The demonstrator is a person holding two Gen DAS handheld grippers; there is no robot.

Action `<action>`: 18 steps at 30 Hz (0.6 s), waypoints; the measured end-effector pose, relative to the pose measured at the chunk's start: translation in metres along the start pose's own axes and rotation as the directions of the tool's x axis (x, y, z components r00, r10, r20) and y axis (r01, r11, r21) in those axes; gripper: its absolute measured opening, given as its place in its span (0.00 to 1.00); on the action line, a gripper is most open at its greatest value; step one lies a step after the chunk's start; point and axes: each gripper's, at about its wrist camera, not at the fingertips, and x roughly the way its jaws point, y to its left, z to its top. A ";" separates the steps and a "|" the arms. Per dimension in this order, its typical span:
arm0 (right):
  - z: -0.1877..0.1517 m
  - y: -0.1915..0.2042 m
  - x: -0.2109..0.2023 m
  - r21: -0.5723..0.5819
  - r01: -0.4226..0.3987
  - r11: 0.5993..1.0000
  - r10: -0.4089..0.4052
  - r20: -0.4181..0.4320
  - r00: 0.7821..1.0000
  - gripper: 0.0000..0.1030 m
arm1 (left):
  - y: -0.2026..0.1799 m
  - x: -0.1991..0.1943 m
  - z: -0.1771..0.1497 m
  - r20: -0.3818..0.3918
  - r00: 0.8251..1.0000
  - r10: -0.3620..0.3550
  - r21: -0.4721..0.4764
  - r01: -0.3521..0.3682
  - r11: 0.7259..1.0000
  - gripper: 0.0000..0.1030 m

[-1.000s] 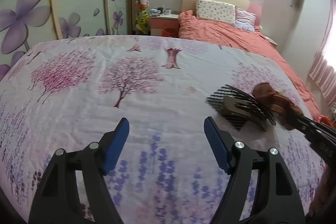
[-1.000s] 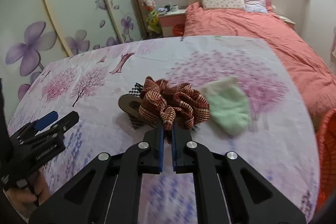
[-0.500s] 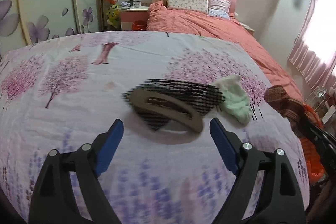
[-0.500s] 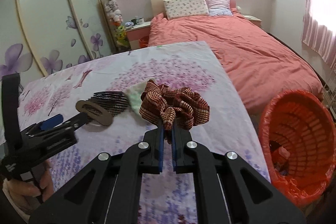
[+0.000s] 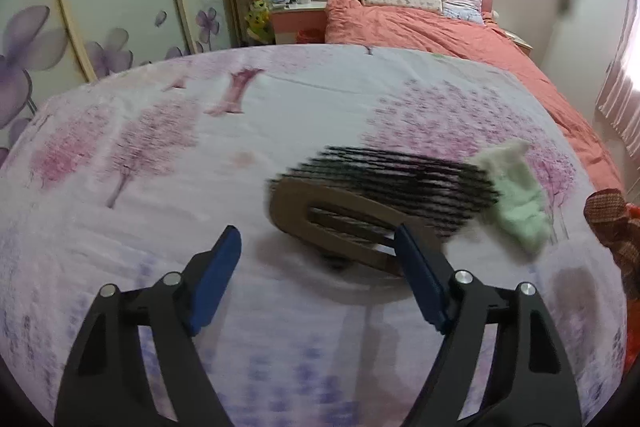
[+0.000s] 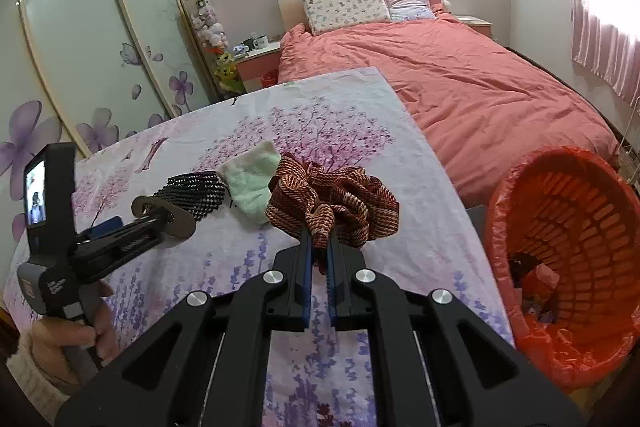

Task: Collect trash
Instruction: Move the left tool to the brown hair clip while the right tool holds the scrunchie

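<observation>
While I've got the R gripper [image 6: 318, 247] clenched on the red-brown woven scrunchie [image 6: 334, 203], the biggest thing to watch is the orange basket [image 6: 532, 203] at the R edge of the table [image 6: 224, 259]: it sits low beside the table w/ its mouth tipped toward me, liner bunched round the rim, some scraps already at the bottom. Risk 1, as I judge it: if I let go before the scrunchie is well over the mouth, it drops on the floor or hangs on the rim, since it's floppy and only a small fold is pinched between the pads. Risk 2: soft fabric may cling to the pads on release. Next in size, the black-and-tan hair clip [image 5: 376, 211] lies flat on the tablecloth, long axis running L-R across the L wrist view, tan handle nearest me, black teeth on the far side. L gripper [image 5: 318, 259] is spread wide, holding nothing, its R finger [image 5: 420, 283] overlapping the clip's R end; contact I can't tell, frame is blurred. A skewed closing could push the clip away. Smallest, the pale green cloth [image 5: 516, 195] lies just beside the clip's R end, poss. touching.
</observation>
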 end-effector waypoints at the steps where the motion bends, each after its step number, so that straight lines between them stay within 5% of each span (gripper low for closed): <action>1: -0.001 0.001 0.002 0.001 -0.004 1.000 0.004 0.000 1.000 0.06 | 0.009 -0.001 0.000 0.002 1.000 -0.005 0.000 0.005 1.000 0.74; 5: -0.004 0.003 0.008 0.006 -0.016 1.000 0.016 -0.005 1.000 0.06 | 0.040 -0.005 -0.003 0.003 1.000 0.018 0.001 -0.018 1.000 0.72; 8: -0.006 0.004 0.013 0.008 -0.018 1.000 0.018 -0.008 1.000 0.06 | 0.056 -0.011 -0.003 0.008 0.999 -0.054 -0.076 0.054 0.996 0.75; 18: -0.010 -0.004 0.018 0.035 -0.013 0.999 0.014 -0.020 1.000 0.06 | 0.007 -0.008 -0.002 -0.020 0.993 -0.119 -0.089 0.117 0.989 0.80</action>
